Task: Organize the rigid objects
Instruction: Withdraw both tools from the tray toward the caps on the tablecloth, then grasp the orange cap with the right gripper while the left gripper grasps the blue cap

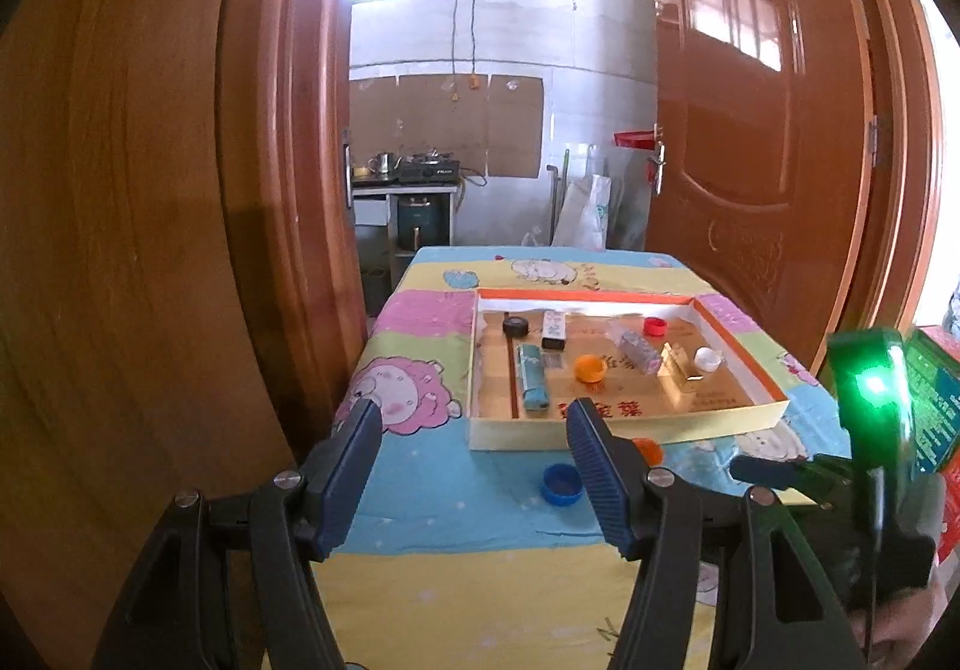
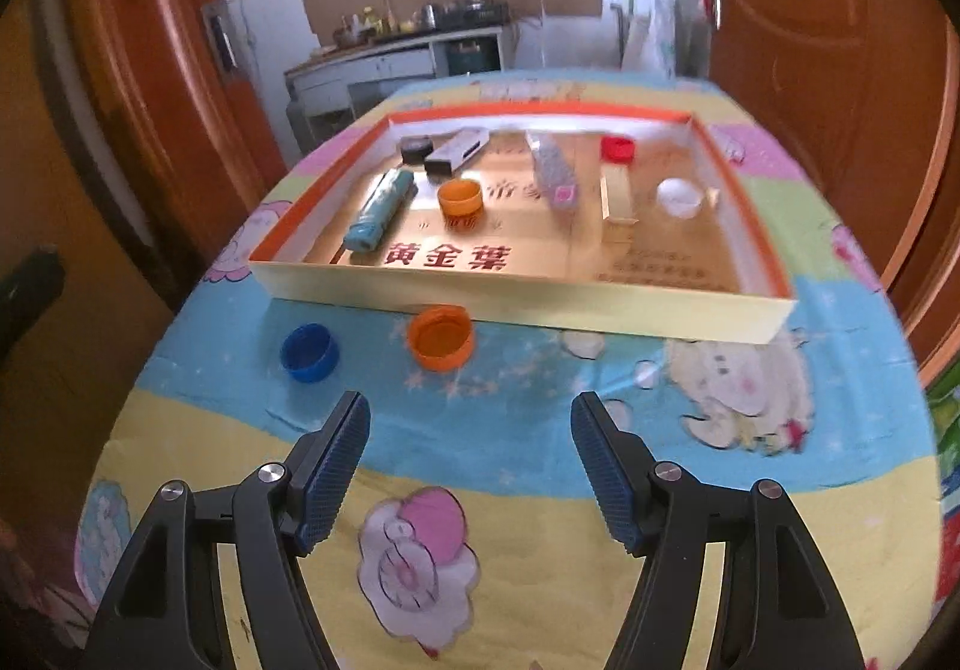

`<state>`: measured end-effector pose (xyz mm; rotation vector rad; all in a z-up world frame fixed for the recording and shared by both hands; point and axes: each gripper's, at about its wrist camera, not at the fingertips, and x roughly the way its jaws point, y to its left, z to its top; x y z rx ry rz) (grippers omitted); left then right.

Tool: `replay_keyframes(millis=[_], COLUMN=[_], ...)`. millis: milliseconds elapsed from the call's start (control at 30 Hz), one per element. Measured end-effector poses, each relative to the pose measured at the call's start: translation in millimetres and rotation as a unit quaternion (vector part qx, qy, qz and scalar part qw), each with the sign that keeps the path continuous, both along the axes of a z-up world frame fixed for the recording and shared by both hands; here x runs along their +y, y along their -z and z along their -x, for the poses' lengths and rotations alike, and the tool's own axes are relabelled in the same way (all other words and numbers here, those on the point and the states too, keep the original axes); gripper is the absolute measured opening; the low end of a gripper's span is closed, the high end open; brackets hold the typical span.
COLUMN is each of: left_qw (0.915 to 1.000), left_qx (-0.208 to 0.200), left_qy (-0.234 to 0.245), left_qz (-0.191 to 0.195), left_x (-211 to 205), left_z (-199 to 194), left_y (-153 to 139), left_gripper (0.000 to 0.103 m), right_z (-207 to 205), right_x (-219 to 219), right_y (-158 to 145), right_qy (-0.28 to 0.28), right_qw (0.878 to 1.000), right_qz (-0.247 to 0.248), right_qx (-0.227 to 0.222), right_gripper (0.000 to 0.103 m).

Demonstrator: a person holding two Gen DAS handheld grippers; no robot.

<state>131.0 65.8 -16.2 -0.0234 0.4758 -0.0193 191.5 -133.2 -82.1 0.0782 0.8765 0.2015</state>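
Hovering spread and empty, the right tool [image 2: 470, 466] faces the orange plastic bottle cap [image 2: 440, 337] at twelve o'clock, outside the shallow cardboard tray [image 2: 516, 304]; the left tool [image 1: 474, 448] waits likewise spread.

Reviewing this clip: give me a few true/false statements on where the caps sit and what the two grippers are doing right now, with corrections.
1. The blue cap lies on the tablecloth outside the tray. True.
2. The right gripper is shut on an orange cap. False: its jaws are open and empty.
3. An orange cap sits outside the tray, close to its near wall. True.
4. The red cap is on the tablecloth beside the blue one. False: it lies inside the tray, towards the far side.
5. The left gripper holds the blue cap. False: it is open, holding nothing.
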Motion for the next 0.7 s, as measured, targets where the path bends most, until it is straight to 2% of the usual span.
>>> replay_keyframes(millis=[333,367,400,467,567,700], left_qw=[0.9998,0.9998,0.9998,0.9997,0.9993,0.9977], left_qx=[0.017,0.019,0.02,0.024,0.034,0.06], left_qy=[0.008,0.008,0.008,0.01,0.013,0.032], left_qz=[0.0,0.0,0.001,0.003,0.004,0.004], left_x=[1.9,2.3,3.0,4.6,4.4,-3.9], left_z=[-9.3,-10.3,-10.9,-13.0,-16.2,-26.4], left_y=[11.7,12.7,13.2,13.9,15.6,21.3], left_gripper=[0.064,0.064,0.064,0.064,0.064,0.064], right_z=[-37.4,-40.3,-43.3,-47.4,-50.3,-48.2], right_x=[24.8,25.6,26.2,28.5,33.0,28.6], right_y=[14.1,15.8,17.2,19.3,20.8,20.0], right_qy=[0.003,0.001,-0.002,0.0,-0.007,-0.009], right_qw=[0.999,0.999,0.999,0.998,0.997,0.997], right_qz=[0.042,0.04,0.04,0.054,0.069,0.068], right_qx=[0.015,0.02,0.024,0.025,0.019,0.018], right_gripper=[0.071,0.065,0.048,0.036,0.03,0.03])
